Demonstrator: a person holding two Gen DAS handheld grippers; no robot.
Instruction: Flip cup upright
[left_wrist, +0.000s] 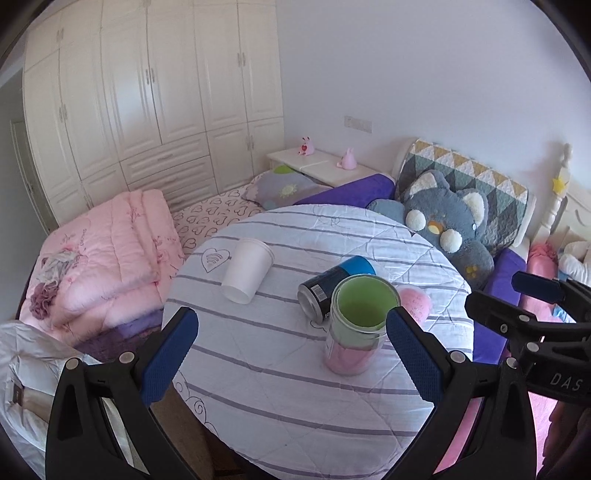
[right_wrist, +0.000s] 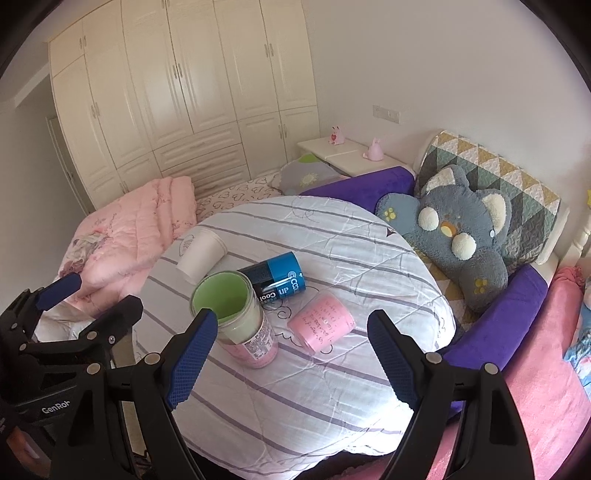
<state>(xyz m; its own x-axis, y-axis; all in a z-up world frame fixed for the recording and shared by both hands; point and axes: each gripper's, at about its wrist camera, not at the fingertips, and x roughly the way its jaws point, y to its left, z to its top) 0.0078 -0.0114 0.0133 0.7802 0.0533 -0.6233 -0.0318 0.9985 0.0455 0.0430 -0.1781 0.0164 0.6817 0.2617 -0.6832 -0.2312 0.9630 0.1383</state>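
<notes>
A white paper cup (left_wrist: 246, 270) lies on its side at the far left of the round table (left_wrist: 295, 398); it also shows in the right wrist view (right_wrist: 201, 254). A pink cup (right_wrist: 320, 325) lies on its side at the right. A green-and-pink cup (left_wrist: 357, 317) stands upright, mouth up, in the middle; the right wrist view shows it (right_wrist: 236, 317) too. A blue can (right_wrist: 275, 276) lies behind it. My left gripper (left_wrist: 291, 354) is open and empty above the near table edge. My right gripper (right_wrist: 291, 360) is open and empty, beside the upright cup.
The table wears a white cloth with grey stripes. A bed surrounds it with a pink quilt (left_wrist: 107, 254) at left, a grey plush toy (left_wrist: 447, 225) and purple cushions (right_wrist: 495, 325) at right. White wardrobes (left_wrist: 147, 96) stand behind.
</notes>
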